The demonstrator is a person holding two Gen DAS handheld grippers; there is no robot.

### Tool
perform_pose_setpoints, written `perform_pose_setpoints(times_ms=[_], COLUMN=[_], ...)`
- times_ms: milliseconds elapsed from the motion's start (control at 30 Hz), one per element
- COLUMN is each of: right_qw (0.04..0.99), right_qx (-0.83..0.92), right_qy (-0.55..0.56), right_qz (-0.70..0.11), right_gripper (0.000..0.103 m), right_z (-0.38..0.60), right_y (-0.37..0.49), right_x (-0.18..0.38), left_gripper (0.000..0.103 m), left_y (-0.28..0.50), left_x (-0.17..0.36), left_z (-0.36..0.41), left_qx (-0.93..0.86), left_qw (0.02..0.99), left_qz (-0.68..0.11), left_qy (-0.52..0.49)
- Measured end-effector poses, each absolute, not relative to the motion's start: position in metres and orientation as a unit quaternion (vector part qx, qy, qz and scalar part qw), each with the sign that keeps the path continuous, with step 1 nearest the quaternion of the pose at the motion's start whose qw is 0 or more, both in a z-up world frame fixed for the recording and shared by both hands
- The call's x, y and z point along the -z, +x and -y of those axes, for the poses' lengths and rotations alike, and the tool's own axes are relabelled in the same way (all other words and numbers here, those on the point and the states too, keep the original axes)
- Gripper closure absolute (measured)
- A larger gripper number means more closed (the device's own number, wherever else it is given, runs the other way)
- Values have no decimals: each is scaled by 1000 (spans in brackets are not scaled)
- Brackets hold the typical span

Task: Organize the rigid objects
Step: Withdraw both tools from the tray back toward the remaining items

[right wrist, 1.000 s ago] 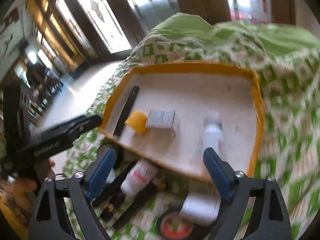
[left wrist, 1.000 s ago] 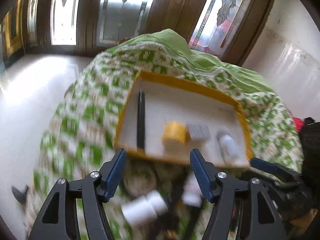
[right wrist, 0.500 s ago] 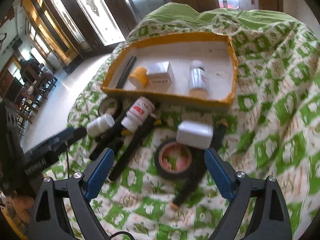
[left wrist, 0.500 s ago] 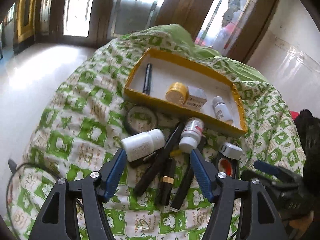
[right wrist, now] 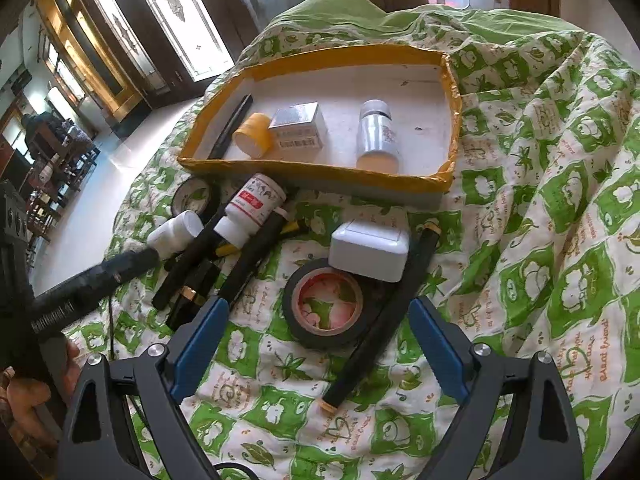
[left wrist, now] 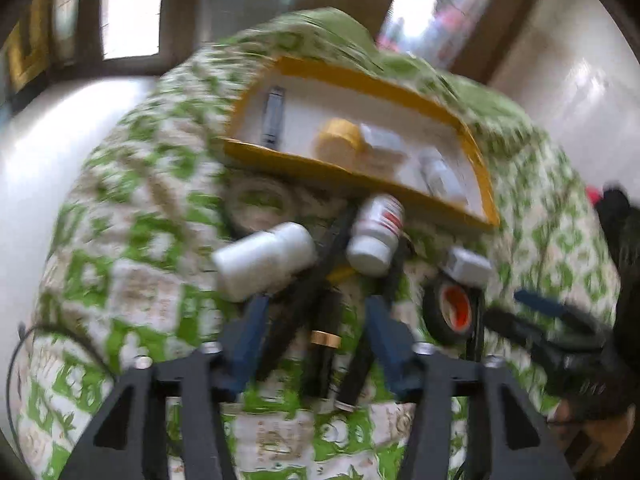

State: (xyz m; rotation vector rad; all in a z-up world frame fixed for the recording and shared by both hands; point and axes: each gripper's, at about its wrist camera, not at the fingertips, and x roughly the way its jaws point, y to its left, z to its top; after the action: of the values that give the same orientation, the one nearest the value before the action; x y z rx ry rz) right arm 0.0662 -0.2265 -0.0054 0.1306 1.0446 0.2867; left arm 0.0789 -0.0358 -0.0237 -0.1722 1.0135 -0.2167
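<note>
While four items already lie in the yellow-rimmed tray (right wrist: 320, 170) at upper centre, namely a black pen (right wrist: 232, 126), yellow-capped jar (right wrist: 253, 135), small box (right wrist: 298, 127) and bottle (right wrist: 378, 136), most of the job seems left. Lower left to right on the quilt (right wrist: 560, 200), white bottles (right wrist: 254, 210), black tubes (right wrist: 380, 320), tape roll (right wrist: 326, 304) and white case (right wrist: 370, 248) wait. Left gripper (left wrist: 316, 320) and right gripper (right wrist: 320, 344) fingers spread, empty.
</note>
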Motion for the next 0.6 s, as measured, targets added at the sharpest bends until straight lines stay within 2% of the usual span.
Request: perform_pose_setpoints(times_ms=[100,167,267,367,500,600], right_qw=[865,870,866,864,856,847], right_qx=[-118,-107,-110,-107,-110,-118], right_qy=[67,61,68,80,98,113], right_qz=[-483,-478,-483,-486,-496,-506], right_gripper=[17,24,35,36,38,42], right_z=[236,241,249,259,265,266], right_y=[67,72,84,92,98,104], right_x=[-1,-6,-7,-8,-3,1], left_gripper=[63,64,73,83,89,89], left_y=[76,77,87,99,101,96], left_x=[21,24,39,60,58,52], left_z=[63,77,96,105,103,95], left_qx=[142,156,159,154,161,167], left_qw=[863,858,839,817,814,806], left_qz=[-484,-490,-520,-555,-558,-568], left_qy=[-31,-8,24,34,13,-13])
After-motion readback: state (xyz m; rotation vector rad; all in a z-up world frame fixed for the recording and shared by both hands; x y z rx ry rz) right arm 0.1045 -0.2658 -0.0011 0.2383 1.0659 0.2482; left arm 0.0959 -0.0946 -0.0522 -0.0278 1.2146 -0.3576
